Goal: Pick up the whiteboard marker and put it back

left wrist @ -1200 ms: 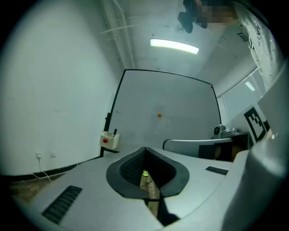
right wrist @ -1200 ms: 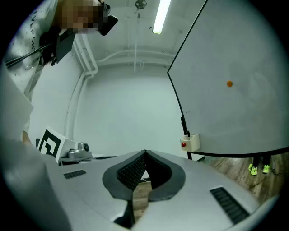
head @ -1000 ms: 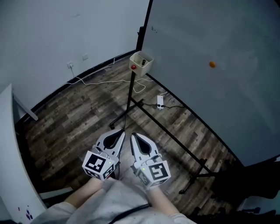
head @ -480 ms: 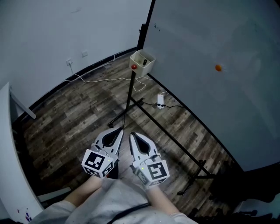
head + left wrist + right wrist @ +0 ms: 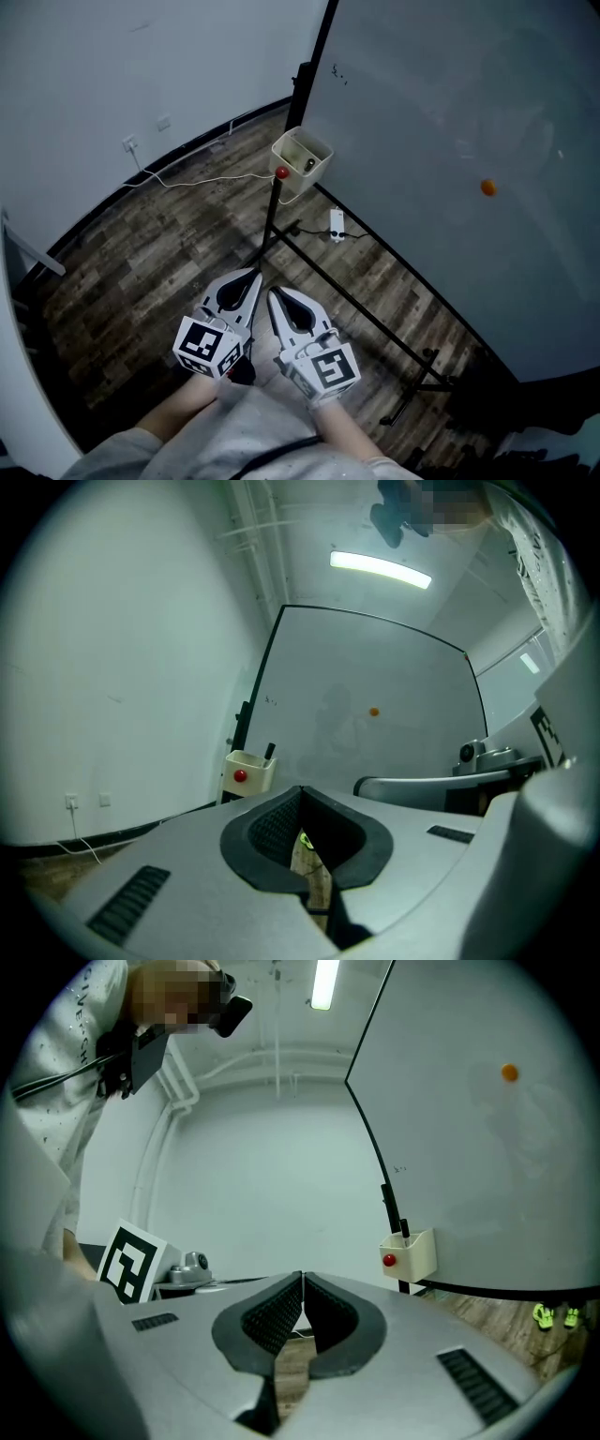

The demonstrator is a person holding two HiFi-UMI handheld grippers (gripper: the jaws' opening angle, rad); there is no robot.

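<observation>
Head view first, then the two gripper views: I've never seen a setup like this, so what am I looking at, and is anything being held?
There is no robot here. A person holds a hand tool in each hand, each with two jaws. The head view comes from a camera on the person's head. It looks down on the left gripper and right gripper, side by side above a wooden floor. The other two pictures come from a camera riding on each gripper, looking along its jaws. Both pairs of jaws are closed with nothing between them. Ahead stands a whiteboard with a small orange dot on it. A cream holder at its edge has a dark marker standing in it.
</observation>
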